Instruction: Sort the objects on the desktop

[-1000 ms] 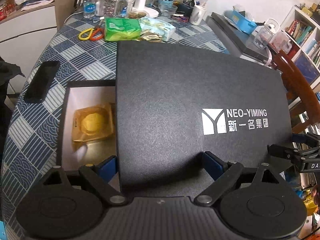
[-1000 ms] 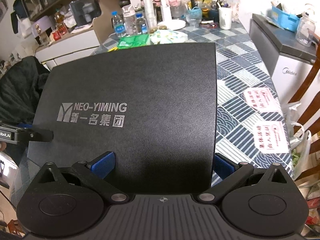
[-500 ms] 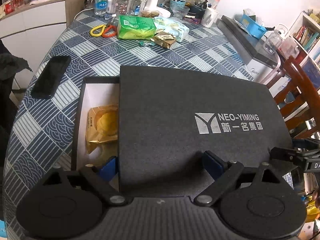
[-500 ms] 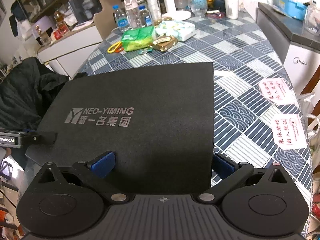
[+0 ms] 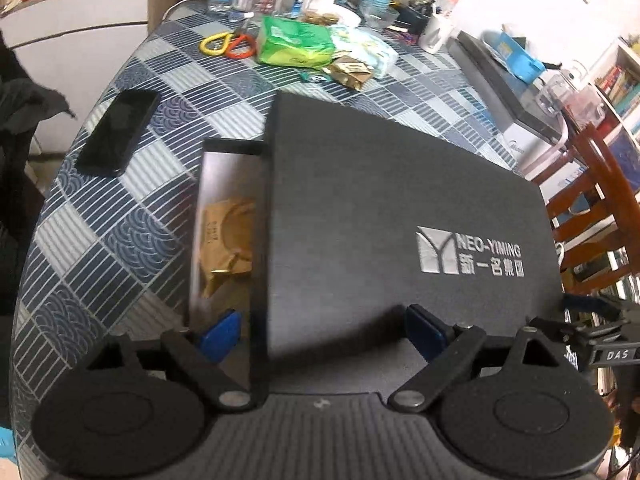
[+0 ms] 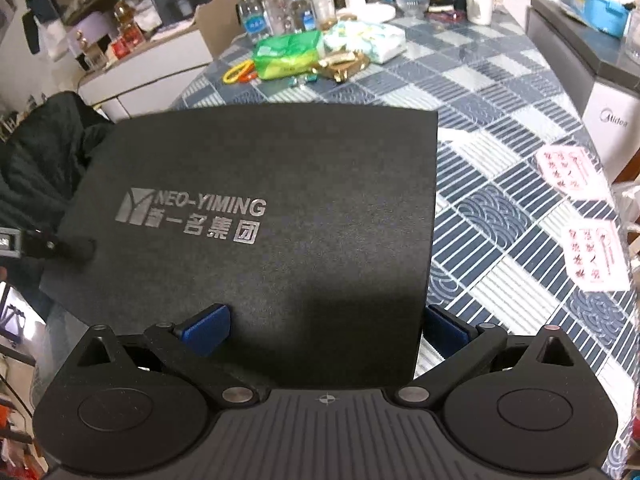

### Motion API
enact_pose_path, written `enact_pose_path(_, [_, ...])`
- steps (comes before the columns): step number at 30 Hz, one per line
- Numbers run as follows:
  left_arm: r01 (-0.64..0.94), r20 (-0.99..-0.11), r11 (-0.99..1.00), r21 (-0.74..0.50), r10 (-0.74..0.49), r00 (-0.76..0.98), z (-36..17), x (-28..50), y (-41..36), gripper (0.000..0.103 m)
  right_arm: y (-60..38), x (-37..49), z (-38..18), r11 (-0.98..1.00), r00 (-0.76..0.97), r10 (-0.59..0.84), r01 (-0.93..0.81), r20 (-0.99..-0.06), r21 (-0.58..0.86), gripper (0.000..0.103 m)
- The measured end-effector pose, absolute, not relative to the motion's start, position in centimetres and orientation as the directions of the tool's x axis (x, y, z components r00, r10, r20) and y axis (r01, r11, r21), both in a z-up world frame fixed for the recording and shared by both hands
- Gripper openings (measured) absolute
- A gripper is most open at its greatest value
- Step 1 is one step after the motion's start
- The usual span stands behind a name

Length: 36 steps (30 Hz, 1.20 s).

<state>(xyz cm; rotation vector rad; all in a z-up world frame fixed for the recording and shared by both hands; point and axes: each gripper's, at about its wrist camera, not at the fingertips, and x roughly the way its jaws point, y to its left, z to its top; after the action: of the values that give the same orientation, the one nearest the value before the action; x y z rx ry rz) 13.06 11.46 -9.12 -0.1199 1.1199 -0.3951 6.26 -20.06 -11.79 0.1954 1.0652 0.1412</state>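
Observation:
A black box lid (image 5: 380, 208) with silver NEO-YIMING lettering hangs over an open black box (image 5: 234, 146) with a white inside. A gold-wrapped pastry (image 5: 228, 240) lies in the uncovered left strip of the box. My left gripper (image 5: 324, 330) is shut on the lid's near left edge, one blue pad (image 5: 220, 334) under it and one on top. My right gripper (image 6: 324, 330) is shut on the lid (image 6: 280, 208) at its near right corner. The box below is hidden in the right wrist view.
A black phone (image 5: 118, 132) lies left of the box on the blue patterned tablecloth (image 5: 112, 220). Green packet (image 5: 296, 42), tissue pack (image 6: 362, 40), gold wrappers (image 5: 350, 70), scissors (image 5: 228, 44) and bottles sit at the far end. Red-printed stickers (image 6: 592, 248) lie at the right. A wooden chair (image 5: 592, 184) stands right.
The lid has come lower and slid left over the box, so less of the box interior and pastry shows. Both grippers keep their hold on it.

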Motion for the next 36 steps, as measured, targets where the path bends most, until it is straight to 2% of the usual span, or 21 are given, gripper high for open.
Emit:
enact_pose_path(7, [0.243, -0.855, 0.916, -0.320, -0.389, 0.343, -9.4, 13.9, 12.8, 0.103, -19.5, 6.5, -12.1, 0.971, 0.479, 0.216, -0.018, -0.851, 0.237, 0.103])
enact_pose_path(14, [0.233, -0.838, 0.870, -0.435, -0.486, 0.248, -11.1, 15.3, 12.5, 0.103, -19.5, 6.7, -11.9, 0.974, 0.480, 0.201, -0.001, -0.854, 0.229, 0.103])
enact_pose_path(36, [0.192, -0.821, 0.866, -0.463, -0.500, 0.275, -11.0, 15.8, 16.0, 0.103, -16.7, 8.9, -10.7, 0.972, 0.480, 0.211, -0.014, -0.852, 0.233, 0.103])
